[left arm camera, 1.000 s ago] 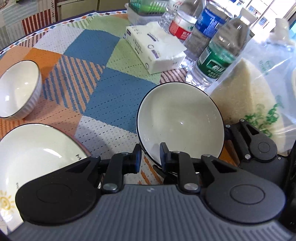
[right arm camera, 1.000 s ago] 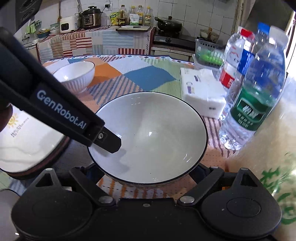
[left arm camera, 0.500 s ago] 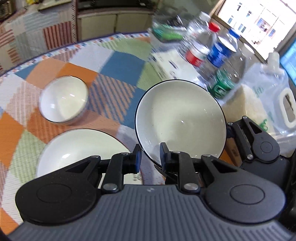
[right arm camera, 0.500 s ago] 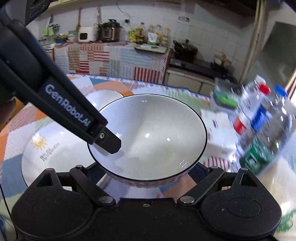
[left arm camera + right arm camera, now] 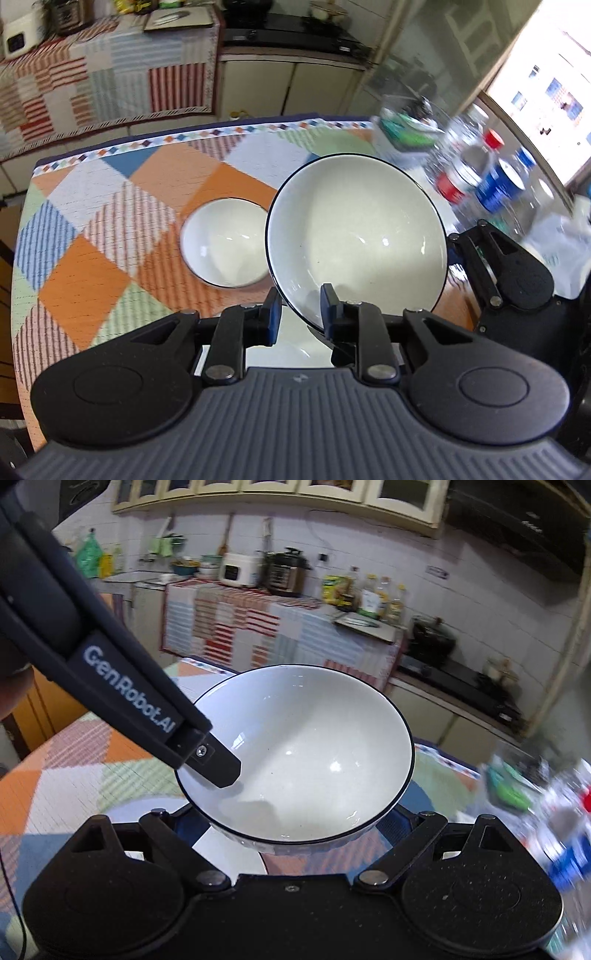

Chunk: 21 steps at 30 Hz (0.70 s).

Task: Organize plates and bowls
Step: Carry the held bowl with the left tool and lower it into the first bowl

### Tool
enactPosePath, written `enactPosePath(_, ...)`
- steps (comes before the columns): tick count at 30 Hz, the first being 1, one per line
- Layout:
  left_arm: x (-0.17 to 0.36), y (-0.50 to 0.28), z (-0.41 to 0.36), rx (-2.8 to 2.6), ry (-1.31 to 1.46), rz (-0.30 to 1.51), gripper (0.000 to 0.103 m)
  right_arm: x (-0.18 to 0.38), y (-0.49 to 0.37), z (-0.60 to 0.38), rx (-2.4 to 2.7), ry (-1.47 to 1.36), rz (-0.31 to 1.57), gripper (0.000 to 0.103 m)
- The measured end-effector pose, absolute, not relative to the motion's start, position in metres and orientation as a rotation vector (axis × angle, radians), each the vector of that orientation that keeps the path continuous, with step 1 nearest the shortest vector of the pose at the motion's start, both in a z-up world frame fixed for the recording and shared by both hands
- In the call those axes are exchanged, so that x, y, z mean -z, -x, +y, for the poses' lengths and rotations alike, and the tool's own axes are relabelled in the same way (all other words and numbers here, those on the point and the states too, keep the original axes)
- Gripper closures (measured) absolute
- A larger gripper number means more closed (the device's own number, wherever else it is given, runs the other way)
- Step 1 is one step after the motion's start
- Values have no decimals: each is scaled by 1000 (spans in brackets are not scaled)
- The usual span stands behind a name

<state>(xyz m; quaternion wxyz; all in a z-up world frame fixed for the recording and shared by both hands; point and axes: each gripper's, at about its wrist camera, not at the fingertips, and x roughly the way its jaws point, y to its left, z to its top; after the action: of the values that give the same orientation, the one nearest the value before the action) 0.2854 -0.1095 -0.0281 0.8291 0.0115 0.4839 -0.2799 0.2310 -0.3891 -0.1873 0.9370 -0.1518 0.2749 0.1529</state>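
Observation:
A large white bowl with a dark rim (image 5: 356,236) is held in the air above the table by both grippers. My left gripper (image 5: 297,314) is shut on its near rim, one finger inside and one outside; that finger shows in the right wrist view (image 5: 210,755). My right gripper (image 5: 291,827) is spread wide around the bowl's (image 5: 299,753) base and grips it. A smaller white bowl (image 5: 225,245) sits on the tablecloth below and to the left. A white plate (image 5: 284,350) shows just under the left fingers.
Several water bottles (image 5: 491,181) and a container with green items (image 5: 406,129) stand at the table's right side. The patchwork tablecloth (image 5: 110,221) covers the table. A kitchen counter with cookers (image 5: 258,568) lies beyond.
Both grippers have lifted the large bowl higher and carried it left, over the plate and toward the smaller bowl. The bottles have slid off to the right of view.

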Motion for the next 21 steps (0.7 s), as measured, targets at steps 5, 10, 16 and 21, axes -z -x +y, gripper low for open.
enactPosePath(5, 38, -316, -92, 550, 7, 1057, 82, 187, -266, -371, -403, 341, 576, 8)
enactPosePath(10, 61, -337, -84, 509, 23, 1077, 82, 194, -301, -367, -517, 319, 640, 8)
enactPosePath(16, 89, -351, -88, 477, 19, 1108, 82, 213, -322, -363, -575, 334, 710, 8)
enactPosePath(21, 107, -359, -95, 426, -37, 1096, 82, 228, -337, -352, -565, 329, 741, 8)
